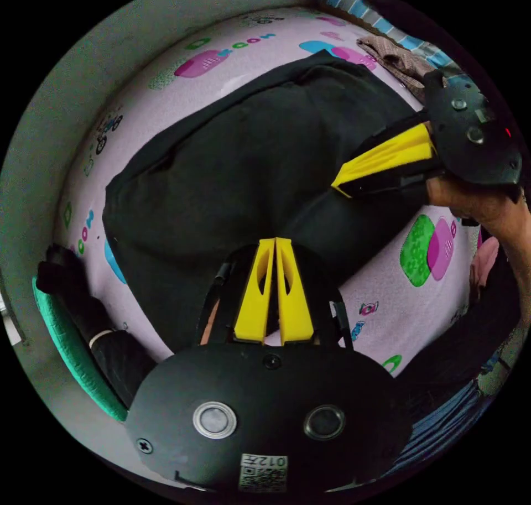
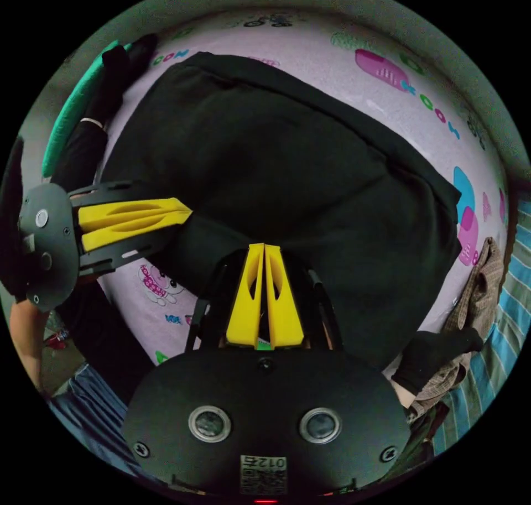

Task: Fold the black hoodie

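Both hand-held grippers, left (image 1: 275, 240) and right (image 2: 264, 246), pinch the black hoodie (image 1: 232, 156) (jaws pressed together) on the bed (image 1: 387, 284).

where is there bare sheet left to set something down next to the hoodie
Free: pink sheet between the black hoodie and the bed's near edge, and the strip along the wall. Crowded: the corner by the brown plaid garment and striped cloth.
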Demonstrator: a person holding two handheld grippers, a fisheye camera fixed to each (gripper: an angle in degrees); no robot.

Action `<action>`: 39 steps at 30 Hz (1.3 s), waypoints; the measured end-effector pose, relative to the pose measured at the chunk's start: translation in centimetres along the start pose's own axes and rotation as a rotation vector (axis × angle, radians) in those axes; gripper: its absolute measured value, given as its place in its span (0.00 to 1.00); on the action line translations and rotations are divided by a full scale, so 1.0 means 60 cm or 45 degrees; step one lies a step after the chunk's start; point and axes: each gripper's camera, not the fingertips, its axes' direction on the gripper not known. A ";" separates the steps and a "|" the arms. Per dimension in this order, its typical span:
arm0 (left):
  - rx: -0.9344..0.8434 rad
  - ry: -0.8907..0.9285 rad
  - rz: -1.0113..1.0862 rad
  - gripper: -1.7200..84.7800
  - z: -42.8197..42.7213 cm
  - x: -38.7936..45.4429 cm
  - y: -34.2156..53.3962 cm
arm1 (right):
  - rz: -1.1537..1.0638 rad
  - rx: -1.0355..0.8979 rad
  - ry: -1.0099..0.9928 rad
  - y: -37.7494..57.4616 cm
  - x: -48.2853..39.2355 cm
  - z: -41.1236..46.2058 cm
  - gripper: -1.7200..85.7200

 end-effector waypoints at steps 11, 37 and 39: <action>0.071 0.011 -0.004 0.02 0.006 -0.003 0.030 | 0.146 0.180 -0.270 0.086 0.048 0.017 0.01; 0.092 0.065 -0.046 0.02 0.014 -0.058 0.142 | 0.095 0.193 -0.240 0.285 0.065 0.103 0.01; 0.099 0.113 -0.105 0.02 0.011 -0.094 0.161 | 0.143 0.202 -0.237 0.311 0.096 0.098 0.01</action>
